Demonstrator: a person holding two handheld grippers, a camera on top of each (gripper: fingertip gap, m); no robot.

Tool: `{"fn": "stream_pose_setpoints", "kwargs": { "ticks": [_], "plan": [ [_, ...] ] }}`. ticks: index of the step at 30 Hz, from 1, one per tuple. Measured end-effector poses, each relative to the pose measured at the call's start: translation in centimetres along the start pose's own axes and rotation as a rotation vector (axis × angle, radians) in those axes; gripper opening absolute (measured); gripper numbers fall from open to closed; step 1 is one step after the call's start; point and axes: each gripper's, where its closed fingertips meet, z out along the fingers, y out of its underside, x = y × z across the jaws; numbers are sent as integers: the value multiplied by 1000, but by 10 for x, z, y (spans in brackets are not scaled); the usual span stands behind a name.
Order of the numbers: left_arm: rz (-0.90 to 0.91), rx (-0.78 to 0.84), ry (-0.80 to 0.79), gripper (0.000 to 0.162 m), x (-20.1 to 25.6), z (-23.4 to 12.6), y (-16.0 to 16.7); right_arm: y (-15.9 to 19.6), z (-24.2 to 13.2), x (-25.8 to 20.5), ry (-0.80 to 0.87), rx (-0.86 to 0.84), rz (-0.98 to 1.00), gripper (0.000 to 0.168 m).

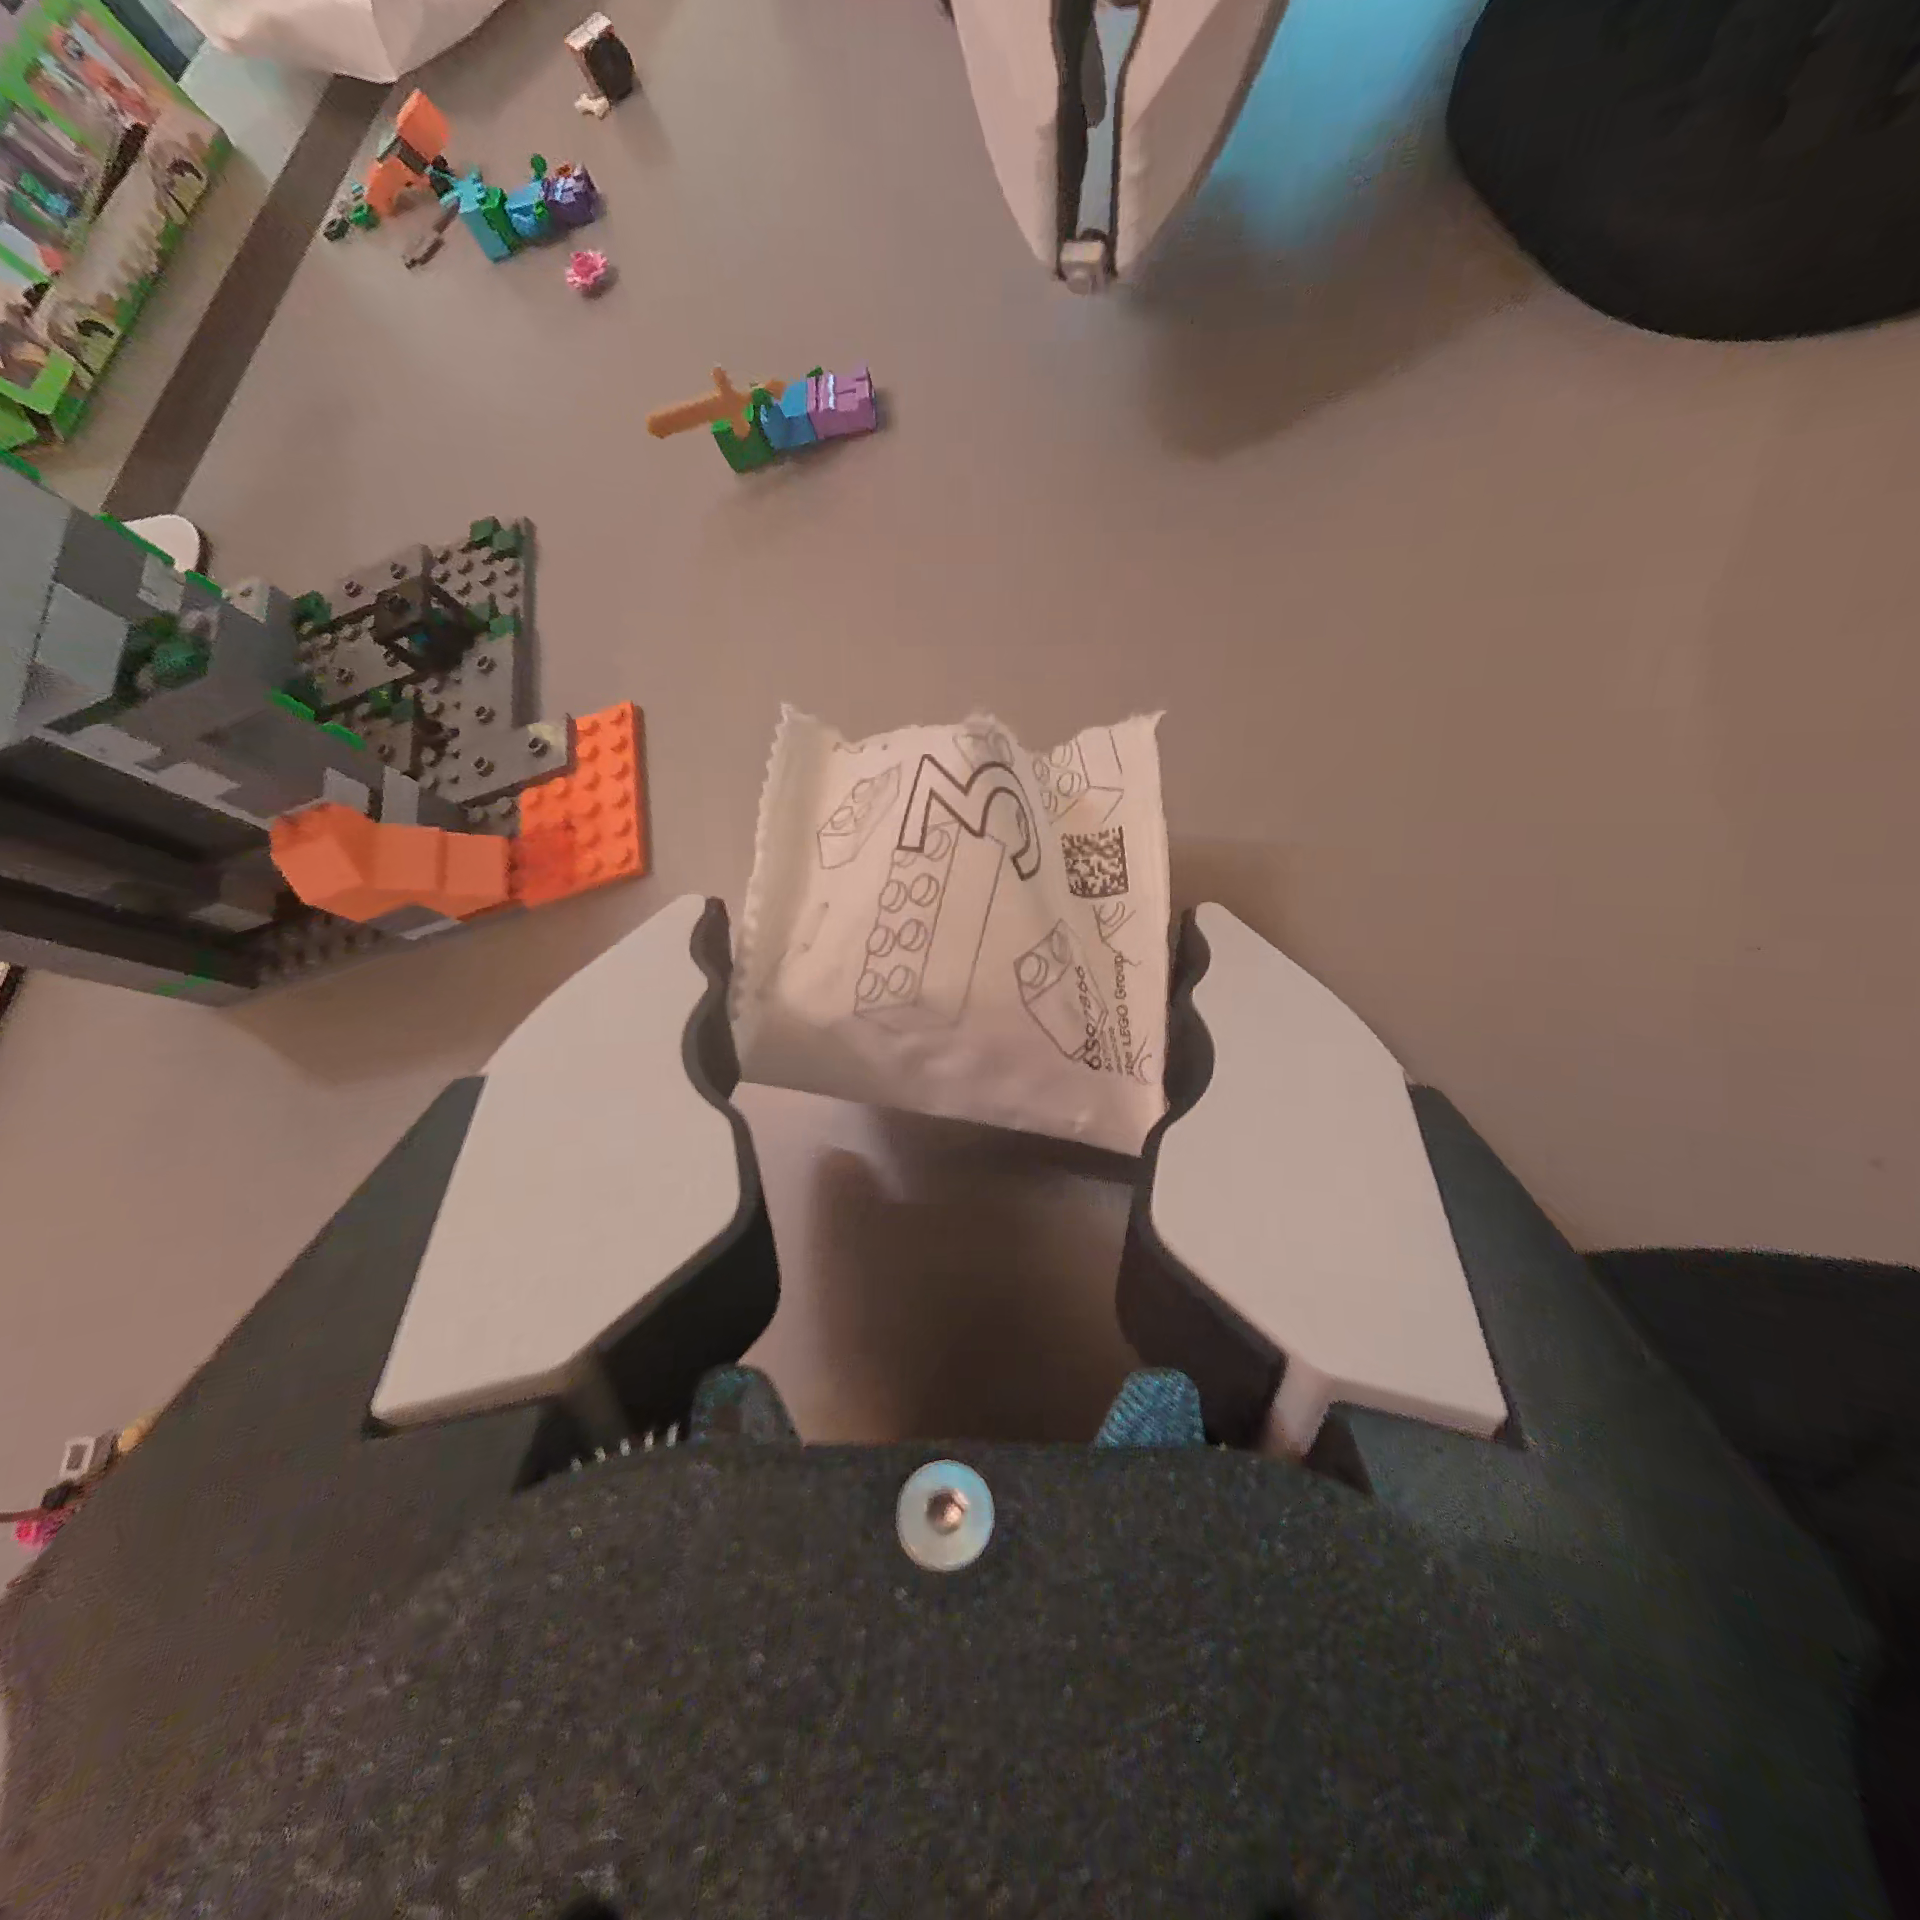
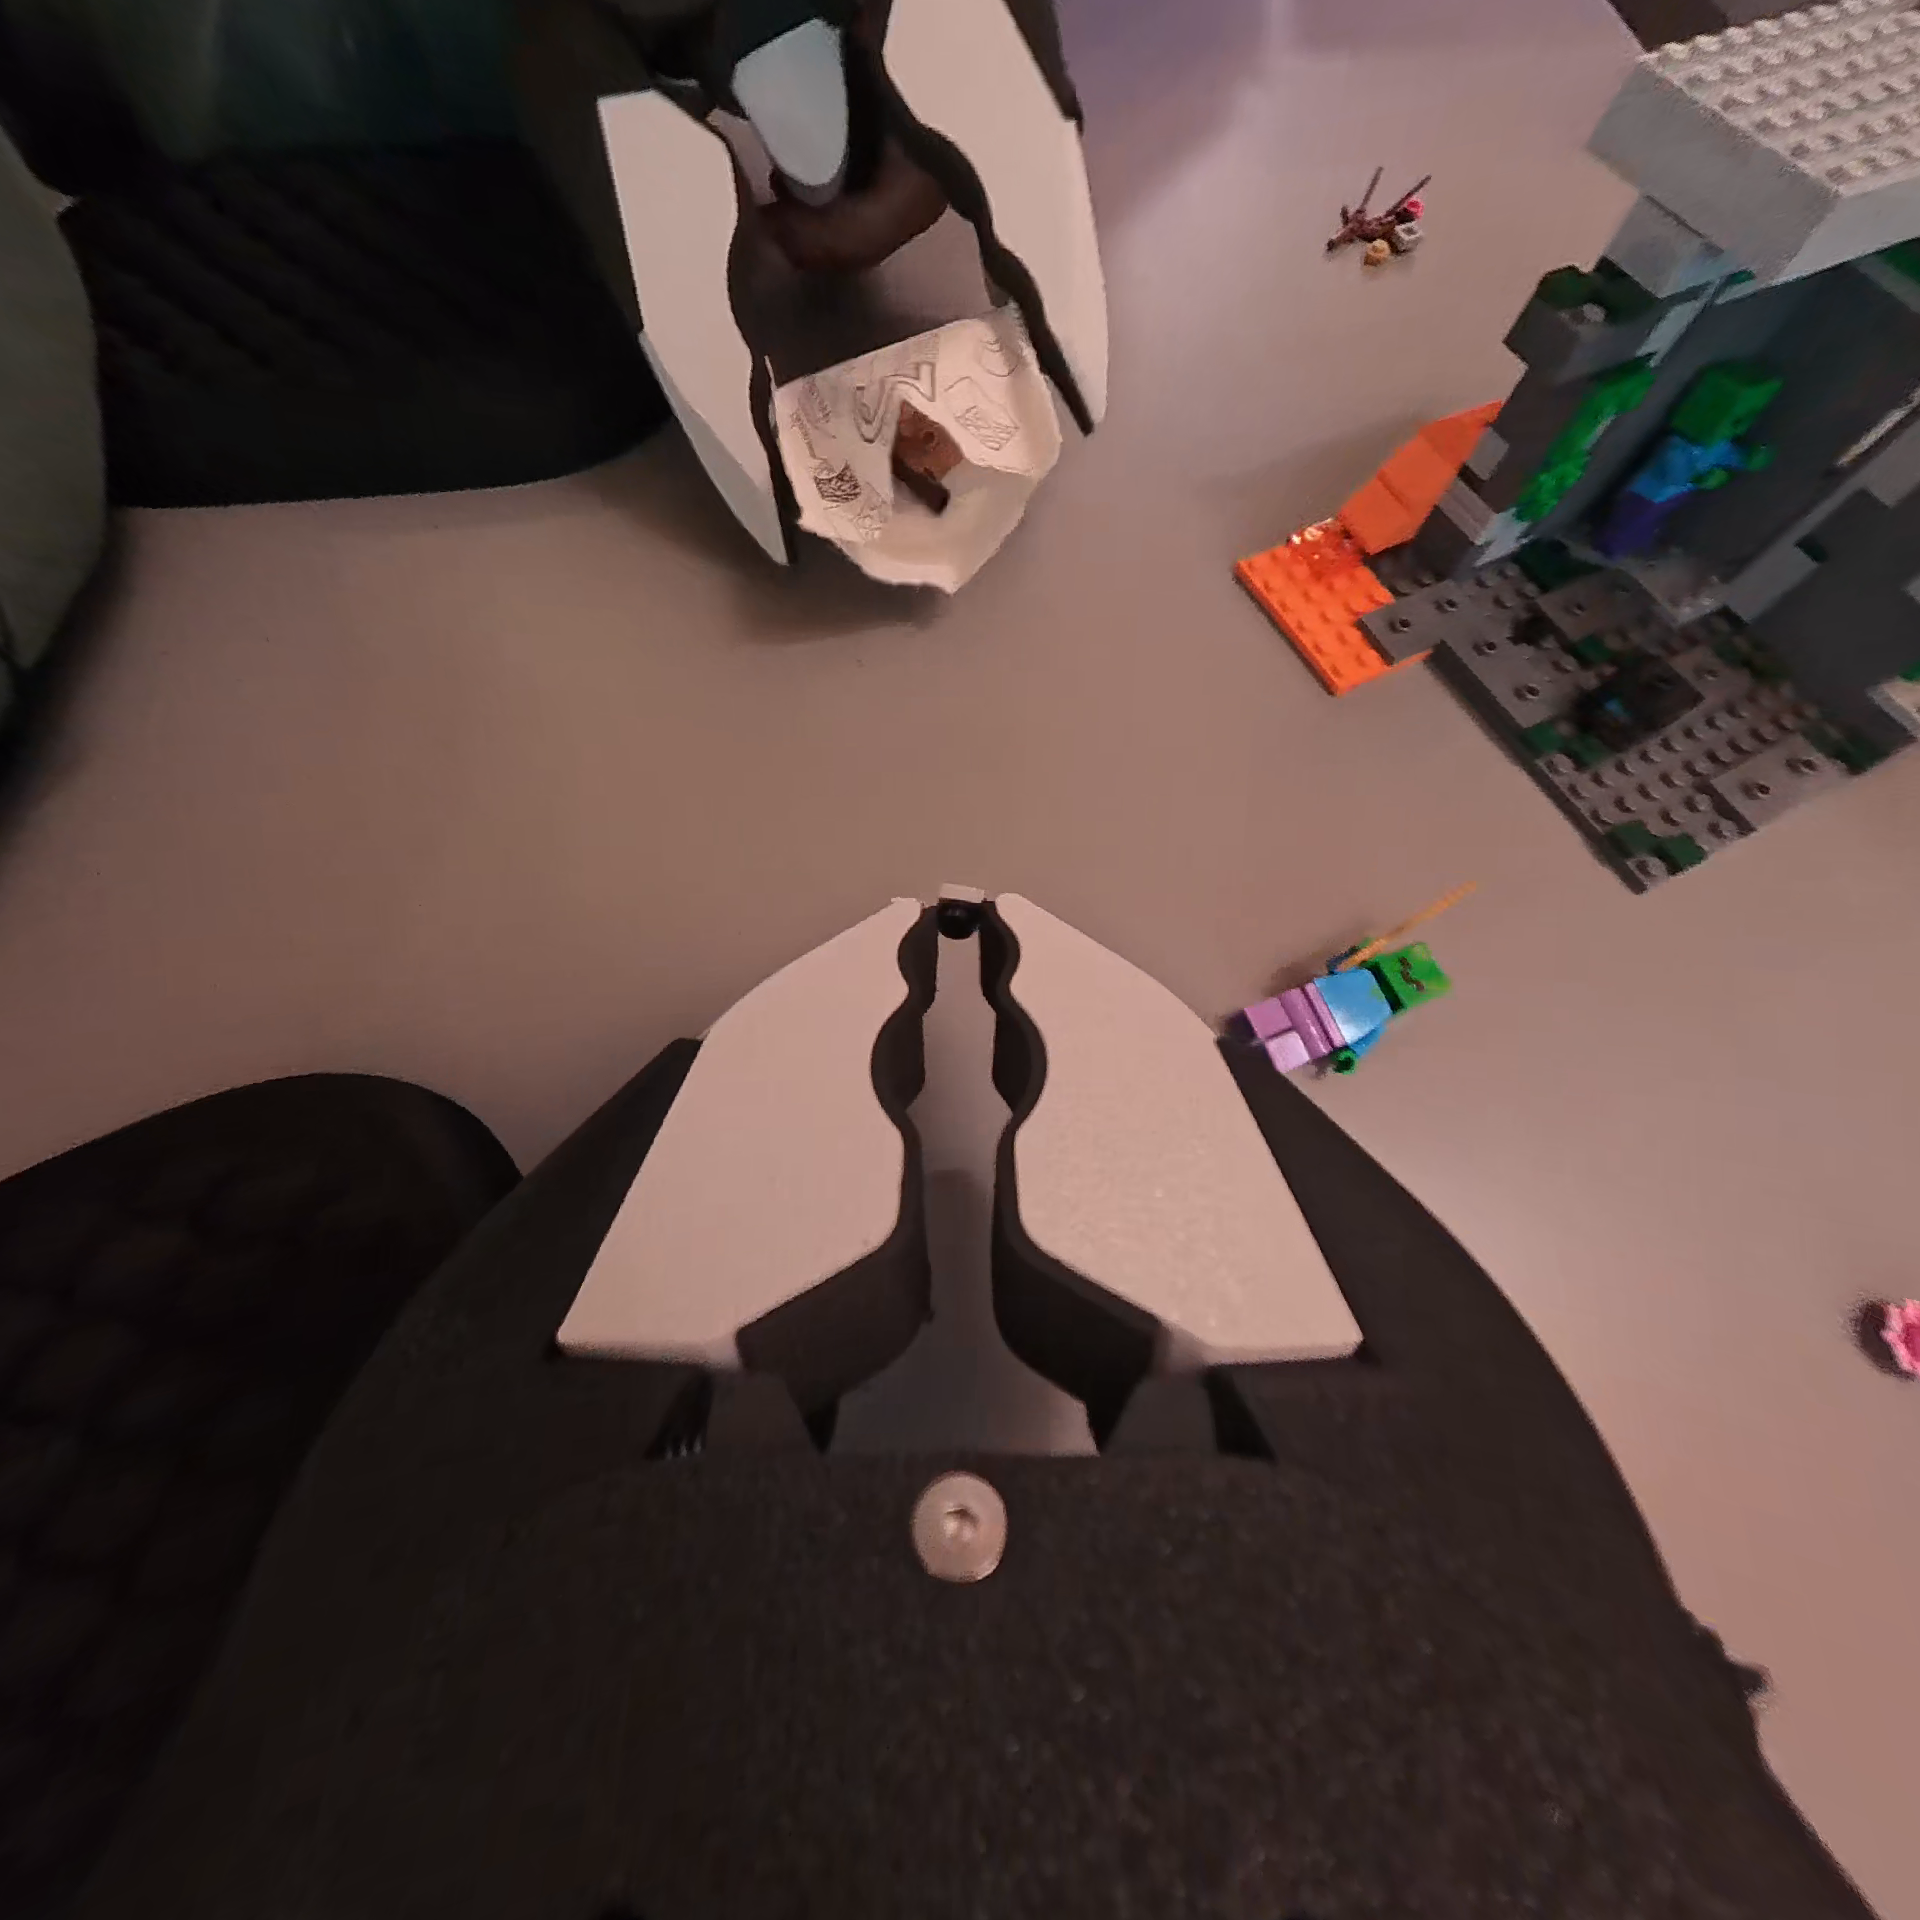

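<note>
A crinkly white paper bag [image 1: 956,925] with a torn top was squeezed between the left gripper's [image 1: 951,935] wavy black fingers. A tiny pale brick piece [image 2: 960,896] was pinched by the right gripper's [image 2: 960,914] narrow tips above the smooth grey table [image 2: 623,790].

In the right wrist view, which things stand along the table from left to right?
White paper bag held by the left hand-held gripper → small white piece in the right hand-held gripper → blocky toy figure → grey brick building → pink flower piece.
</note>
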Motion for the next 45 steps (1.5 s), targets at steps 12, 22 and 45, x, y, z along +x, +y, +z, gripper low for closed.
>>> {"fn": "stream_pose_setpoints", "kwargs": {
  "ticks": [12,22,45],
  "plan": [
    [-118,54,-9,81,-18,-37,-8,-7,9,-15,-30,79,-36,8],
    [251,163,-100,49,29,10,-102,-38,-2,-41,-180,337,84,7],
    [537,351,-283,8,47,23,-130,-52,-23,-45,-428,465,357,8]
  ]
}}
